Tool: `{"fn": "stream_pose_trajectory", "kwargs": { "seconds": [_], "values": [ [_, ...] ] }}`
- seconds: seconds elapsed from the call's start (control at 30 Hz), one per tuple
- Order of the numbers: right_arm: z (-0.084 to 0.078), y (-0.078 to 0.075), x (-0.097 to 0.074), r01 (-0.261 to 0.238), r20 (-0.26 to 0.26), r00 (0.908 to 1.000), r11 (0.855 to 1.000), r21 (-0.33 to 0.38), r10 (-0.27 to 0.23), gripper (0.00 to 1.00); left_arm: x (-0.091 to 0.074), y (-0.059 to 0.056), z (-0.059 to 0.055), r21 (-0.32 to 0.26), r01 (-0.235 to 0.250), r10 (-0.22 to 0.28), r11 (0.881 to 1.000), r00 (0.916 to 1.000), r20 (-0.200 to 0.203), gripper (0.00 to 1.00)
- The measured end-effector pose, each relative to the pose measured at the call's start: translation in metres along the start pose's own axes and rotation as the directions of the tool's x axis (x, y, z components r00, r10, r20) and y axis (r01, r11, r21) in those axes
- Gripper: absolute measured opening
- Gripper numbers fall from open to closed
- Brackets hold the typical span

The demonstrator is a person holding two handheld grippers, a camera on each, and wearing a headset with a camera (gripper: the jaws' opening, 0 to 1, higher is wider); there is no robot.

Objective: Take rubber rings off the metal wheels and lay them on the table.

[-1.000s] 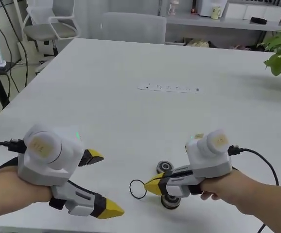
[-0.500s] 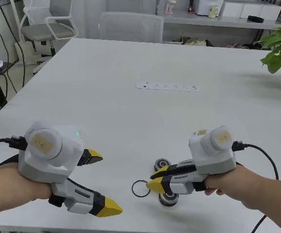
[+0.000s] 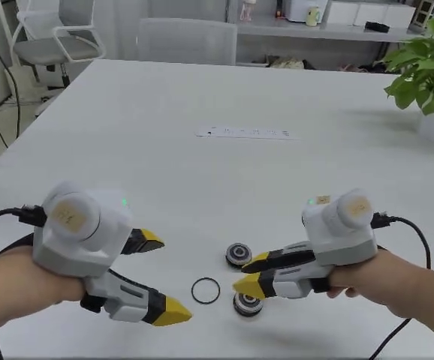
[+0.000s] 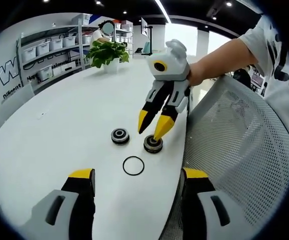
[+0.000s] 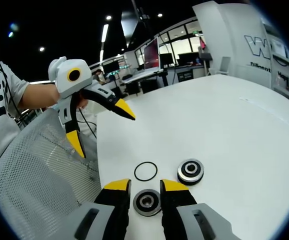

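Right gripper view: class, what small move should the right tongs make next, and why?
Probably shift the right tongs across to the farther wheel: one rubber ring already lies on the table, and that wheel's rim looks black, seemingly ringed.

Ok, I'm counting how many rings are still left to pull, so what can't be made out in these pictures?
1. The near metal wheel: in the head view the right hand-held gripper covers part of it, and in the right gripper view the jaws flank its rim, so a ring on it is unconfirmed.
2. The far metal wheel: too small in all three views to tell ring from rim.
3. The power strip: too small in the head view for its details.
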State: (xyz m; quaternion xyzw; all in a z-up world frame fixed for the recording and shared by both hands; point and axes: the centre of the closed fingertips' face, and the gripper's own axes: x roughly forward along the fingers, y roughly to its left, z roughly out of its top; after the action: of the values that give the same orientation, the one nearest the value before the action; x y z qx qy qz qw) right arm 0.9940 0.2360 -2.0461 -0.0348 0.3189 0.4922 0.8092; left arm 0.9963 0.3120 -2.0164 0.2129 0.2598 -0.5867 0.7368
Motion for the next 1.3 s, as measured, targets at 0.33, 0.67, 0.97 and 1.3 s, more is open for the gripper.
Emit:
{"fn": "stream_pose_trajectory", "kwargs": {
  "seconds": [0.33, 0.67, 0.97, 1.3],
  "values": [
    [-0.01, -0.001, -0.01, 0.004, 0.0, 1.0, 1.0, -0.002, -0.004, 0.24, 0.015, -0.004, 0.011, 0.009, 0.034, -0.034, 0.999, 0.9994, -0.002, 0.61],
    [-0.021, 0.0, -0.014, 0.0, -0.01, 1.0, 1.0, -0.022, 0.0, 0.26, 0.03, -0.008, 0.017, 0.033, 0.054, -0.054, 0.998, 0.9985, -0.013, 0.59],
    [-0.034, -0.001, -0.014, -0.004, -0.028, 0.9996, 0.999, -0.038, 0.003, 0.27, 0.047, -0.017, 0.016, 0.036, 0.084, -0.083, 0.996, 0.9961, -0.028, 0.54],
    [-0.044, -0.004, -0.012, -0.003, -0.036, 0.9993, 0.999, -0.048, 0.001, 0.26, 0.064, -0.025, 0.019, 0.028, 0.115, -0.114, 0.993, 0.9927, -0.038, 0.46]
  ]
}}
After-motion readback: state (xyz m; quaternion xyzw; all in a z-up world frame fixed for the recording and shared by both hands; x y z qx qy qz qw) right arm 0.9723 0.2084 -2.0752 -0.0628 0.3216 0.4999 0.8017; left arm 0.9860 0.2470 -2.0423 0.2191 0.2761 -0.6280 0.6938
